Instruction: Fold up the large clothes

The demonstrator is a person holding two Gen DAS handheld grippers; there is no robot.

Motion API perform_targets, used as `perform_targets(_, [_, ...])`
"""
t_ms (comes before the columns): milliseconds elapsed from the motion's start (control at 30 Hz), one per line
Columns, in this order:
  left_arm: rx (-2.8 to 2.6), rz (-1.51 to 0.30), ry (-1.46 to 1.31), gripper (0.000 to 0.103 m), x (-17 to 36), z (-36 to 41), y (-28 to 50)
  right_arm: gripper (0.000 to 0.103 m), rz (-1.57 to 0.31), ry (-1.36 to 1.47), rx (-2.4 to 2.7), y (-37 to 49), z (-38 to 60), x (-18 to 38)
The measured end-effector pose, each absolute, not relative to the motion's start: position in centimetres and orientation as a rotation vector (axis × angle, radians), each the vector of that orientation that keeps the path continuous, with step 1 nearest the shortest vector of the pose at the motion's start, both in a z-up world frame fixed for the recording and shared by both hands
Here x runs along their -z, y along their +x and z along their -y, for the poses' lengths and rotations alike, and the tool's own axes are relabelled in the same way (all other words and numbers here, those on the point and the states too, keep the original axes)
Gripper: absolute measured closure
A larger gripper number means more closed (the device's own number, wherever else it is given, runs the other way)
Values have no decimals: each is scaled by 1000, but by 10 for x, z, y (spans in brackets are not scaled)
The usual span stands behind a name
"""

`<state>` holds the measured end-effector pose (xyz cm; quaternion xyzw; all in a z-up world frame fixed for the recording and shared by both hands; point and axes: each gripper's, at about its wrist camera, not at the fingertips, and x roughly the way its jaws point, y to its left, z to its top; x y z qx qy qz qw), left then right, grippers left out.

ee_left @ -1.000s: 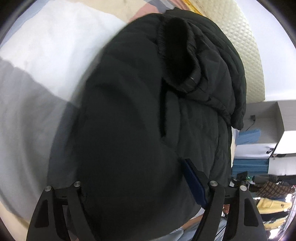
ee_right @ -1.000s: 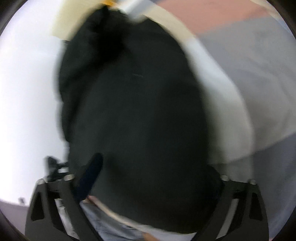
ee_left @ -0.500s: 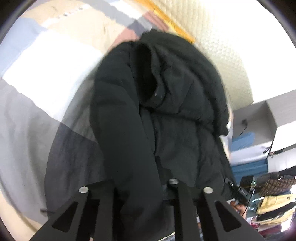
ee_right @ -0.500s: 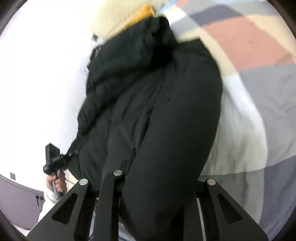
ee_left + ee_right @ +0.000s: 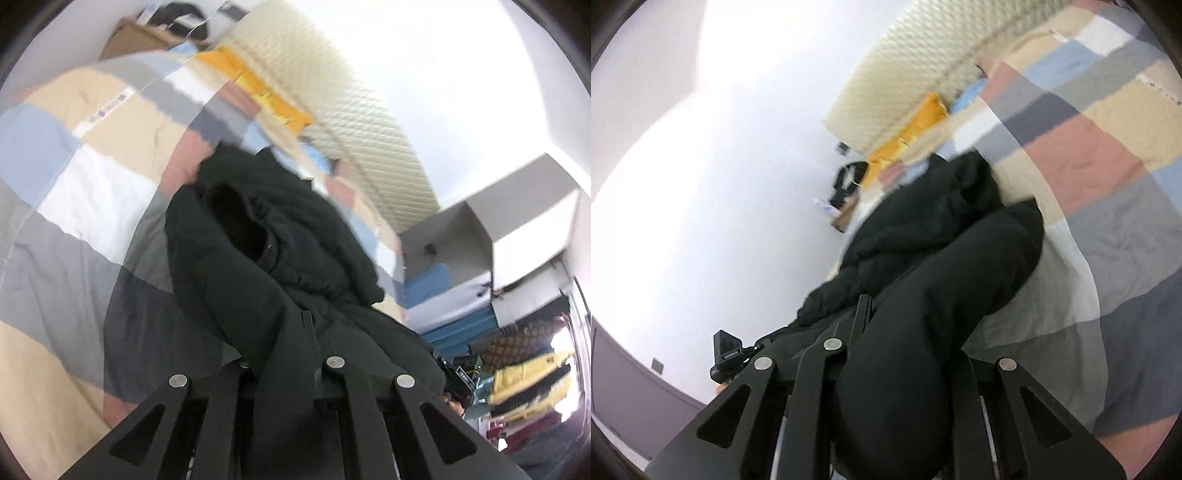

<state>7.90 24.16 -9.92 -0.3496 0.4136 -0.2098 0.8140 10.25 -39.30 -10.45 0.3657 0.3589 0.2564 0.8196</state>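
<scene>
Gripping bunched folds of the black quilted puffer jacket (image 5: 280,266), the left gripper (image 5: 280,362) has its jaws closed on the fabric, which spills out between its black fingers (image 5: 334,373). On the other side, the right gripper (image 5: 901,350) is likewise clamped on a thick roll of that jacket (image 5: 953,280). It hangs from both grippers above the patchwork bedspread of beige, grey, pink, blue and white blocks (image 5: 92,173), its far end near a cream quilted headboard (image 5: 354,122).

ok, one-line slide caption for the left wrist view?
Left tool clamped on a black puffer jacket, lifting its near end over the patchwork bedspread.
</scene>
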Motion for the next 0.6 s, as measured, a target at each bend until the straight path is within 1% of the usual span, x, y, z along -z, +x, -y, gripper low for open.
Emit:
perform_targets(100, [482,-850,-754,97,83,-244,46,88,-711,808,-579,70,399,88])
perform_targets(300, [542,-821,-781,97,79,-239,-24,88,-625,854,-613,3,403,71])
perform_targets(467, [559,-818,-869,97,83,-251,-74,88,-604,897,-652,-42,403,66])
perform_targets(600, [549,-786,-832,96,85,-254,-93,88,-617,914,-647,-55,408,62])
